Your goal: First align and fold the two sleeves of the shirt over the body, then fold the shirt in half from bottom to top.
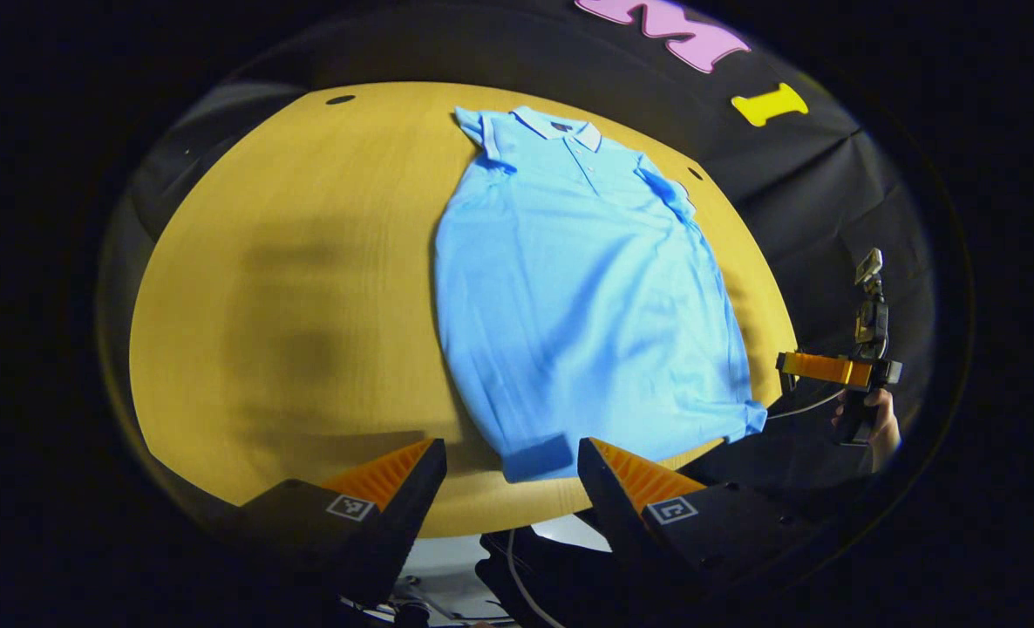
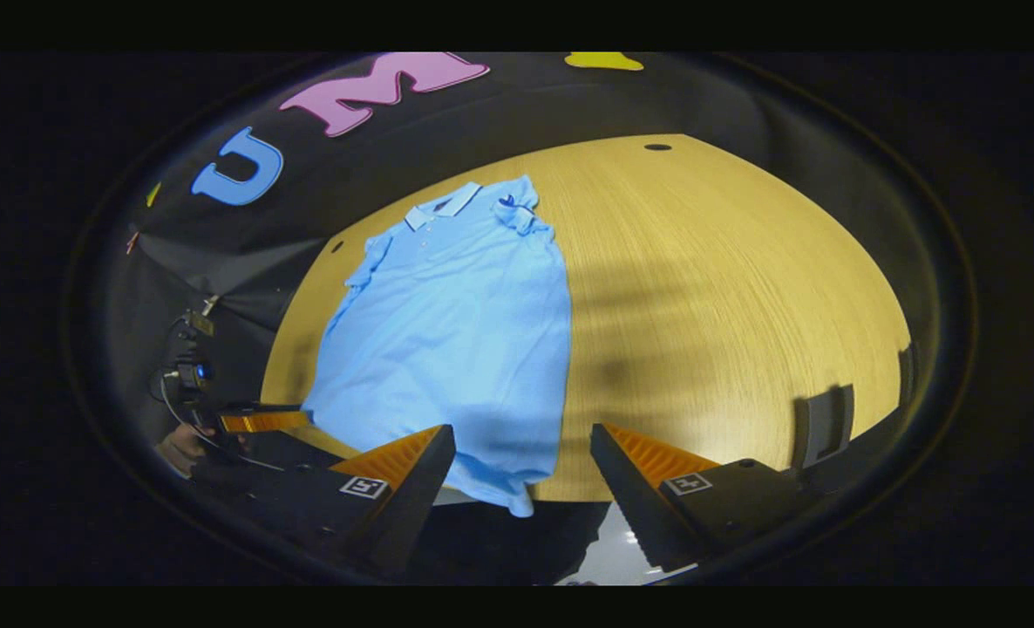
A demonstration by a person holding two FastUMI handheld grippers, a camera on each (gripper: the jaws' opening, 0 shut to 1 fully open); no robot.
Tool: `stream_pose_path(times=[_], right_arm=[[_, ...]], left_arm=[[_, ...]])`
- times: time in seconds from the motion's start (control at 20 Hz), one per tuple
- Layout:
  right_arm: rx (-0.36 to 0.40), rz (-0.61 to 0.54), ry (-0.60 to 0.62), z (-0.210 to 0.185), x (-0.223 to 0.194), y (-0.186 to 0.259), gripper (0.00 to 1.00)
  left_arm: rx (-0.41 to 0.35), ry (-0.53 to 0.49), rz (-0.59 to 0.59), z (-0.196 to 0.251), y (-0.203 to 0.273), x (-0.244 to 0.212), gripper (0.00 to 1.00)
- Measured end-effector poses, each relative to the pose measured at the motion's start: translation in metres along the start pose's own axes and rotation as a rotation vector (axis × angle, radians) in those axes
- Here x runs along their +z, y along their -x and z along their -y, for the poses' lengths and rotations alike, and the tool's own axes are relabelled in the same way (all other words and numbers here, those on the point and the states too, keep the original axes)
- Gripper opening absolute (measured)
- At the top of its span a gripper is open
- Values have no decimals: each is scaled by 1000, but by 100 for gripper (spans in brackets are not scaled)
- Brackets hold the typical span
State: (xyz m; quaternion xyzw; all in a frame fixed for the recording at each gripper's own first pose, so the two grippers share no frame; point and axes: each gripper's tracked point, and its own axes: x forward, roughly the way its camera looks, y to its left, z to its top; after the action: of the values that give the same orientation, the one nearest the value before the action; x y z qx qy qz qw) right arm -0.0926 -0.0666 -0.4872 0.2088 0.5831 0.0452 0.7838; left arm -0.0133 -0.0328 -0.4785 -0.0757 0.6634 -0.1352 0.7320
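A light blue polo shirt (image 1: 569, 296) lies flat on the round wooden table (image 1: 308, 288), collar far, hem toward me. Both short sleeves (image 1: 667, 192) sit bunched in at the shoulders. In the left gripper view my left gripper (image 1: 513, 471) is open just short of the hem's near left corner, nothing between its fingers. The right gripper (image 1: 831, 371) hovers off the table's right edge, held by a hand. In the right gripper view the shirt (image 2: 456, 340) lies ahead and left; my right gripper (image 2: 523, 462) is open above the hem corner that droops over the table edge. The left gripper (image 2: 260, 421) shows at far left.
The table (image 2: 726, 288) has small dark holes (image 1: 340, 99) (image 2: 657, 146) near its far rim. A dark upright object (image 2: 822, 423) stands at the table's right edge in the right gripper view. Black cloth wall surrounds the table. Bare wood stretches on both sides of the shirt.
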Motion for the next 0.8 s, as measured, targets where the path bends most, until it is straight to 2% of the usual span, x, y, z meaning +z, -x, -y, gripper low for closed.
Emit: stream_pose_path(times=[0.2,0.25,0.3,0.35,0.4,0.5,0.55,0.6,0.65,0.7,0.75,0.8], right_arm=[[-10,-77,-33,-4,-36,-2,98],[-8,-91,-46,-5,-42,-4,98],[-4,-103,-59,-8,-47,-6,91],[-1,-119,-71,-10,-52,-9,91],[2,-142,-79,-11,-58,-13,98],[22,-147,-93,-18,-57,-17,98],[33,-143,-110,-20,-52,-20,94],[45,-149,-138,-21,-50,-25,93],[52,-167,-180,-20,-49,-28,87],[57,-186,-219,-18,-50,-32,74],[58,-195,-236,-15,-48,-36,65],[56,-195,-243,-11,-48,-40,39]], left_arm=[[-13,-12,-17,9,-7,-6,98],[-8,-23,-12,9,-9,-4,92],[-6,-34,-6,10,-9,-1,97],[-4,-38,-7,11,-11,-1,95],[-2,-43,-9,11,-11,-1,96],[0,-52,-15,11,-12,-2,97],[3,-57,-16,11,-12,-2,96],[2,-65,-17,11,-13,-3,91],[9,-81,-20,9,-14,-4,93],[19,-101,-20,6,-16,-4,92],[24,-116,-21,5,-18,-3,82],[26,-122,-27,5,-22,-4,74]])
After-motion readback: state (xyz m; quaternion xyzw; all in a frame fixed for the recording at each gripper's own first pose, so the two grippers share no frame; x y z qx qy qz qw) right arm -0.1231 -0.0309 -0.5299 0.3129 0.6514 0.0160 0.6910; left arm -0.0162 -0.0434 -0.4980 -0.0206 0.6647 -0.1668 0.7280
